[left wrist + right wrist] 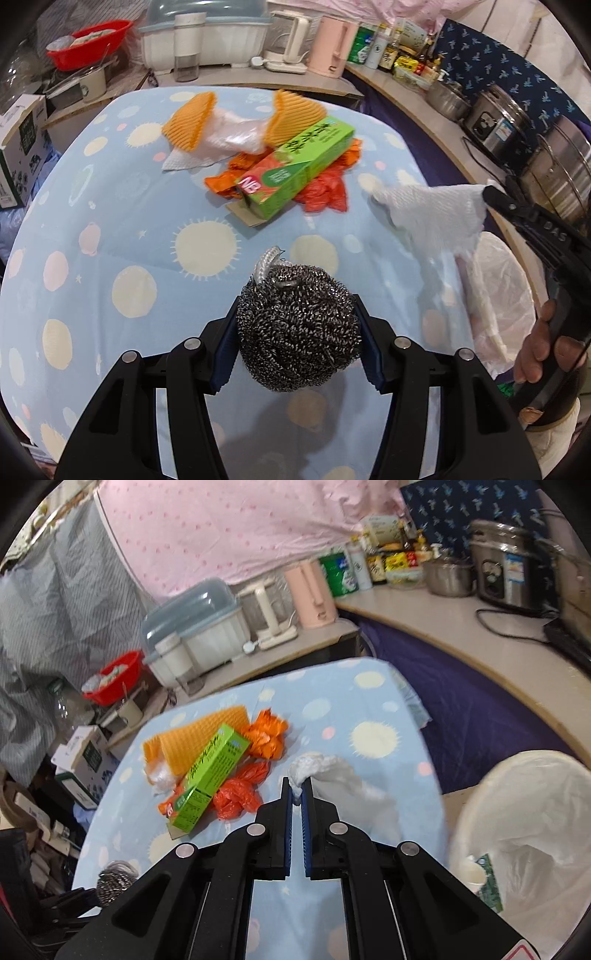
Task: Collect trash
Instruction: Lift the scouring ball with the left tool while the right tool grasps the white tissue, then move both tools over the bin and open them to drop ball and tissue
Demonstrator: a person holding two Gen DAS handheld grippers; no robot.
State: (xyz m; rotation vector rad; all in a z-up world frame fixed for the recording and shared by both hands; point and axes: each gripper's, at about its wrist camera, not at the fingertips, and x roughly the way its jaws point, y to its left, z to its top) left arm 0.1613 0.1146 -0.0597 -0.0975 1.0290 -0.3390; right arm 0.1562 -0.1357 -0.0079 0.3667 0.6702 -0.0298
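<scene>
Left gripper (297, 334): clamped on a steel wool scourer (299, 328), one blue pad pressed into each side of the ball; held above the tablecloth.
Right gripper (298, 797): jaws pinched together on the edge of a white paper towel (332, 775); the sheet hangs loose from the tips, clear of the cloth. In the left wrist view the same gripper (489, 194) reaches in from the right with the towel (432, 214) trailing off it.
Hand (546, 347): wrapped around the right gripper's black handle, lower right of the left wrist view.
Steel wool scourer: dark, coiled, round; a silvery loop sticks out of its top. In the right wrist view it shows at the lower left edge (116, 880).
Tablecloth (122, 236): light blue, printed with pale suns and dots; covers the table.
Green box (299, 166): long carton with a pink end, lying across the trash pile at mid-table, one end flap open.
Orange wrappers (225, 181): crumpled, under and beside the box.
Red plastic bag (325, 192): bunched, touching the box on its right side.
Orange foam netting (192, 120): two ribbed pieces at the far side of the pile, clear plastic film (236, 133) between them.
Bin (524, 834): round, lined with a white bag, standing off the right edge of the table; a little rubbish lies inside.
Counter (443, 627): behind the table, carrying kettles, bottles and steel pots.
</scene>
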